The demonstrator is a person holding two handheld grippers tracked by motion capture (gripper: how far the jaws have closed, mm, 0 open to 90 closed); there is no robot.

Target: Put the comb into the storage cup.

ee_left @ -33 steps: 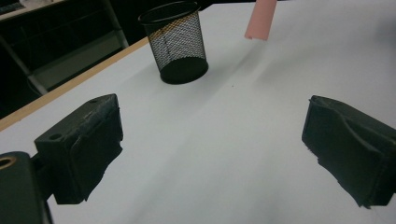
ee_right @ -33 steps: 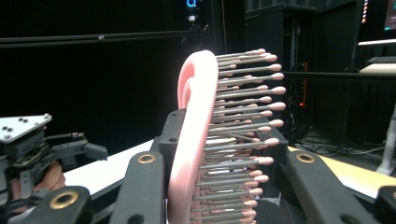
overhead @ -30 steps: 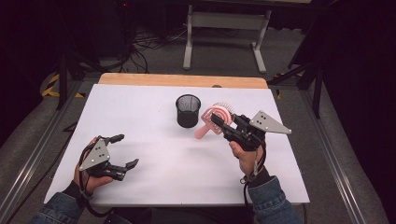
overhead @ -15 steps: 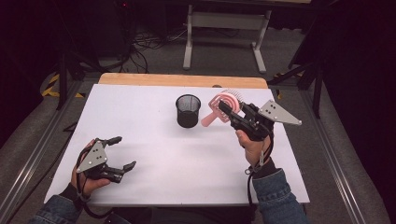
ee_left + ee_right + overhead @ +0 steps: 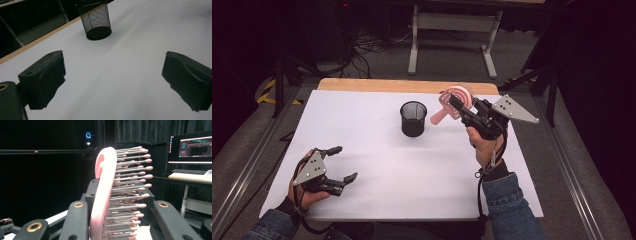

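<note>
The right gripper [image 5: 460, 106] is closed tight on a pink hairbrush [image 5: 452, 102] and holds it up in the air, over the far right part of the white table [image 5: 377, 200]. The brush handle points down and left, toward the black mesh cup [image 5: 413, 118] that stands in the middle of the table. I think the job is to put the brush in the cup. So picking it up is done, but the brush is not over the cup yet, and dropping it in is left to do. The left gripper [image 5: 335, 162] rests near the person on the left, its jaws wide apart with nothing in them. The right gripper view shows the brush's little pins [image 5: 130, 185] up close. The left gripper view shows the mesh cup [image 5: 96, 20] looks empty.
</note>
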